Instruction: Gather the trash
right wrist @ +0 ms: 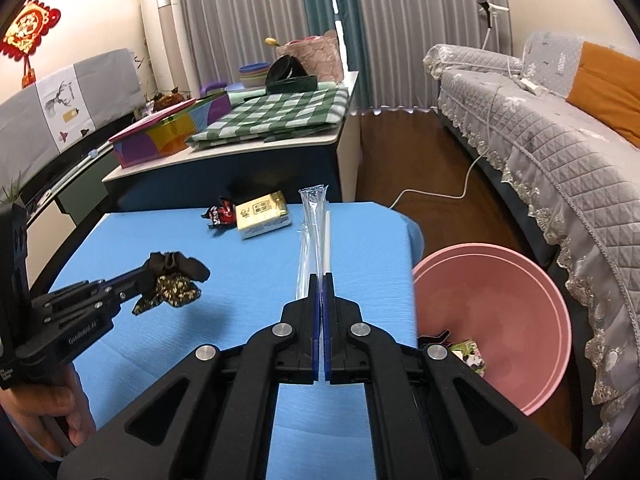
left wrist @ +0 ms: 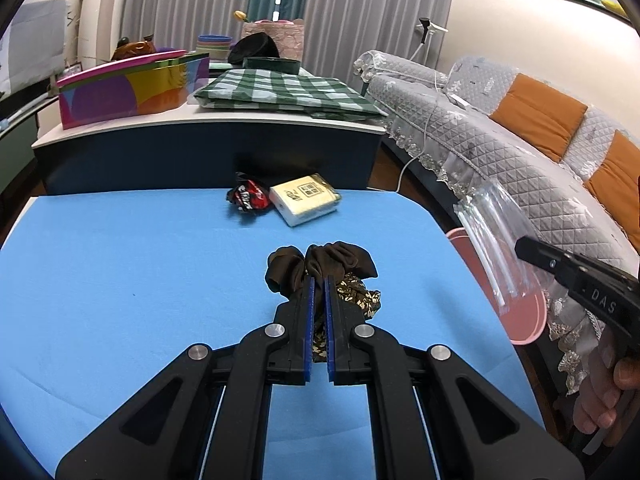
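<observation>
A sofa [right wrist: 560, 152] with a grey quilted cover and orange cushions runs along the right side of the room. A white-topped cabinet [left wrist: 208, 128] stands behind the work table, carrying a green checked cloth [left wrist: 280, 92] and a multicoloured box [left wrist: 132, 88].

The table [left wrist: 120, 280] in front is covered in blue. A pink basin [right wrist: 520, 320] sits on the floor just beside the table's right edge; small scraps lie at its bottom.

At the far end of the table a yellow tissue pack [left wrist: 306, 204] lies just beside a crumpled red and black wrapper [left wrist: 248, 198], the two touching or nearly so.

The left gripper [left wrist: 319, 280] is clamped on a dark brown hair scrunchie [left wrist: 320, 268] with a patterned part. In the right wrist view the scrunchie hangs clear above the blue surface.

The right gripper [right wrist: 322, 280] has its jaws pressed together on a clear plastic straw packet [right wrist: 312, 236], which stands up and forward from the fingertips. In the left wrist view the packet is over the rim of the basin.

A hand is visible on each gripper handle at the frame edges.
</observation>
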